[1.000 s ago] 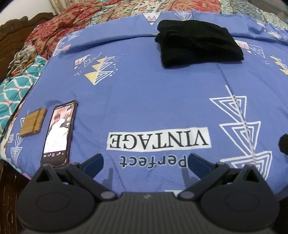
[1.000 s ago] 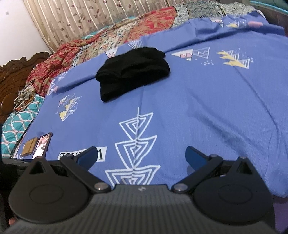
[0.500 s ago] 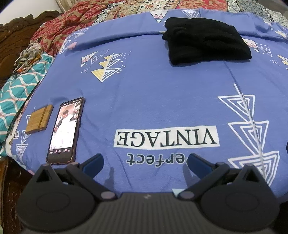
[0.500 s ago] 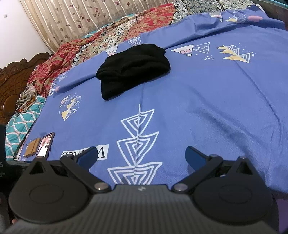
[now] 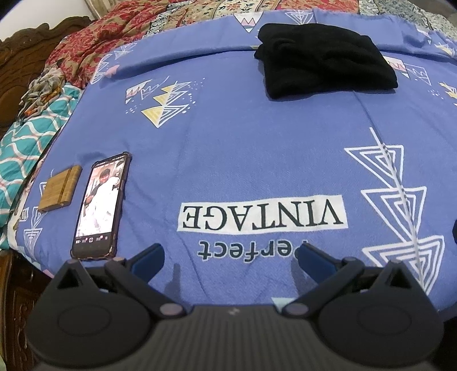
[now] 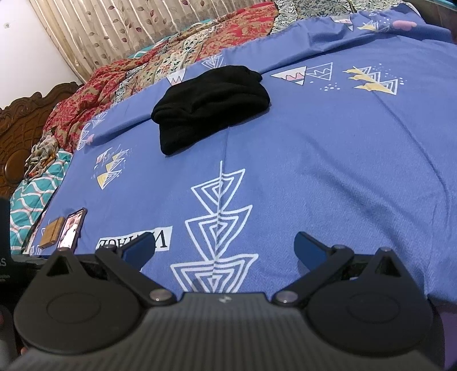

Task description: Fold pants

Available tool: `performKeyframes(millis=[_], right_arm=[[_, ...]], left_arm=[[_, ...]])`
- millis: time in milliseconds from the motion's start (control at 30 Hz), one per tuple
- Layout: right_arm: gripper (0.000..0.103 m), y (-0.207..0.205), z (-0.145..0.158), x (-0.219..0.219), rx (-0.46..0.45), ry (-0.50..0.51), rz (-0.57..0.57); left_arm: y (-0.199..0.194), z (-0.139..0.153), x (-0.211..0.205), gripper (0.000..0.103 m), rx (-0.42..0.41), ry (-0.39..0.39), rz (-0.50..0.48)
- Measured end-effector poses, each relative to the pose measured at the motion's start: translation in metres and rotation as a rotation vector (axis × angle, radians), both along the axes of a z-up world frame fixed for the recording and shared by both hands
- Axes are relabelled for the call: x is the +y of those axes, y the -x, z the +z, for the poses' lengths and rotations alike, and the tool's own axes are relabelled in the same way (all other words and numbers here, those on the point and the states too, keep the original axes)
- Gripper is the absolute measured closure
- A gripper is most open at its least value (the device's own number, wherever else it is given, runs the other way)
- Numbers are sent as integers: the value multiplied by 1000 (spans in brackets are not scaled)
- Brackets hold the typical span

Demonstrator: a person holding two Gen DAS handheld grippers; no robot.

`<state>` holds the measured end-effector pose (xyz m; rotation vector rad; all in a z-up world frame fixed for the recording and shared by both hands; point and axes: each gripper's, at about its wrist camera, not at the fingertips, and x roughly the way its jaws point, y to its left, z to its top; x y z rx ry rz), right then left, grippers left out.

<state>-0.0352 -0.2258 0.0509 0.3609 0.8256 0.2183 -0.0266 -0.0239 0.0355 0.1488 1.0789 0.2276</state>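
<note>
Your left gripper [image 5: 230, 256] is nearest, with its two blue fingers spread wide apart and nothing between them, just above the near edge of the blue bedsheet [image 5: 242, 148]. Your right gripper [image 6: 224, 247] stands the same way, fingers released and holding nothing, over the white triangle print. A little further, on the left side of the sheet, a phone [image 5: 100, 204] lies flat with its screen lit, and a small wooden block [image 5: 60, 189] lies just beside it, on its left. In the middle of the sheet you can read the white label with "VINTAGE" upside down. Far from both grippers, near the far edge of the sheet, the black pants [image 5: 322, 60] lie in a compact folded bundle; how neat the layers are I cannot tell, because the dark cloth shows few details. Behind them are a red patterned blanket [image 6: 142, 74] and a curtain [image 6: 128, 25].
</note>
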Motion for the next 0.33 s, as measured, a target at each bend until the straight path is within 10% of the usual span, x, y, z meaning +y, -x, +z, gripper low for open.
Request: performKeyframes(millis=[333], right_arm=[[0,-1,1,-1,-13,11,4]], left_arm=[[0,5,-1,0,-24,24,-19]])
